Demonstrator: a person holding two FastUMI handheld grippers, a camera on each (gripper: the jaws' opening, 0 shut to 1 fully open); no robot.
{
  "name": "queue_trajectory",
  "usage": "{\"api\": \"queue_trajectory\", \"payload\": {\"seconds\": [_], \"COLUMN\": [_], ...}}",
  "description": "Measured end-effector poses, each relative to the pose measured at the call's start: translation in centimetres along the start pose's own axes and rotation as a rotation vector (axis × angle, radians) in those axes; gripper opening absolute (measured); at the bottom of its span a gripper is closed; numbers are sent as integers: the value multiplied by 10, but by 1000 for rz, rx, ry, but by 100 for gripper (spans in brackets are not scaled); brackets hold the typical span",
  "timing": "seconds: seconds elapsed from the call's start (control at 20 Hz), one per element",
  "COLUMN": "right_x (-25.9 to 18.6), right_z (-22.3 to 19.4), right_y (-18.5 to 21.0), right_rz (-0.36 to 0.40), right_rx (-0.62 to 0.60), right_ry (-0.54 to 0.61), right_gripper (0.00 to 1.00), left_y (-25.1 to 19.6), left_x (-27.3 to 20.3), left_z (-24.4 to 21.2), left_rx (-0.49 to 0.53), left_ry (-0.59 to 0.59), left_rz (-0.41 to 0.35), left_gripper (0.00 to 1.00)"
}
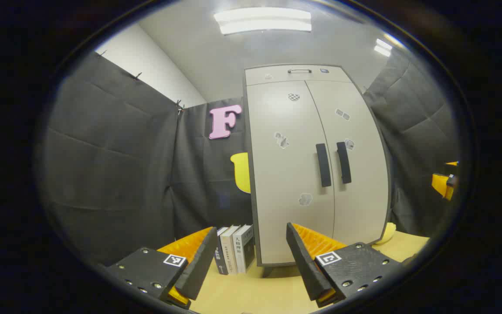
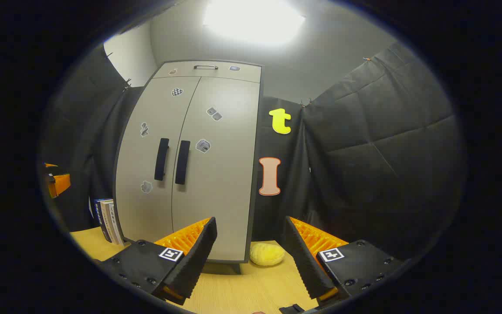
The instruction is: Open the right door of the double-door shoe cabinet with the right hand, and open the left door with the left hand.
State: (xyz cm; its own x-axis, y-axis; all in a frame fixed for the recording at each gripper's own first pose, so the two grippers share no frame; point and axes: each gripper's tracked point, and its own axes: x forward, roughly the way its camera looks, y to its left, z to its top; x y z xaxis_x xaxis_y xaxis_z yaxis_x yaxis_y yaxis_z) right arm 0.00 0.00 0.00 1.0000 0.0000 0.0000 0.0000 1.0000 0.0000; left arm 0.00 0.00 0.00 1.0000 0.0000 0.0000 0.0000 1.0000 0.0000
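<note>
Both doors of the shoe cabinet [image 2: 190,161] stand closed, far ahead. We bring the right gripper [image 2: 249,244], fingers apart, squarely around the right door handle [image 2: 182,162]; the left gripper [image 1: 251,253] waits, also spread.

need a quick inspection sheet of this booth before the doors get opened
surface: wooden tabletop, bare in front of the cabinet
job's things: shoe cabinet upright, left door and right door both closed, two vertical handles side by side at the seam
clutter: books standing left of the cabinet; yellow soft item at its right foot
grippers: left gripper open, right gripper open, both short of the doors
cables: nothing seen
surroundings: black cloth walls, ceiling light
</note>
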Motion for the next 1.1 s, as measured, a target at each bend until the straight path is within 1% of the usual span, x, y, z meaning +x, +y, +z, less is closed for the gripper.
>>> {"api": "queue_trajectory", "payload": {"seconds": [0.15,0.8,1.0,1.1], "right_x": [2,8,19,38], "right_z": [0,-5,-2,8], "right_y": [0,-2,3,13], "right_rz": [-3,-6,9,21], "right_rx": [-1,39,58,62], "right_ry": [2,28,32,18], "right_gripper": [96,98,98,98], "left_y": [0,-12,-14,-11], "left_x": [3,2,3,1], "left_z": [0,2,3,3], "left_rx": [2,7,15,24], "left_ry": [-2,1,-4,-5], "left_rz": [0,-18,-21,-17], "left_gripper": [92,92,92,92]}}
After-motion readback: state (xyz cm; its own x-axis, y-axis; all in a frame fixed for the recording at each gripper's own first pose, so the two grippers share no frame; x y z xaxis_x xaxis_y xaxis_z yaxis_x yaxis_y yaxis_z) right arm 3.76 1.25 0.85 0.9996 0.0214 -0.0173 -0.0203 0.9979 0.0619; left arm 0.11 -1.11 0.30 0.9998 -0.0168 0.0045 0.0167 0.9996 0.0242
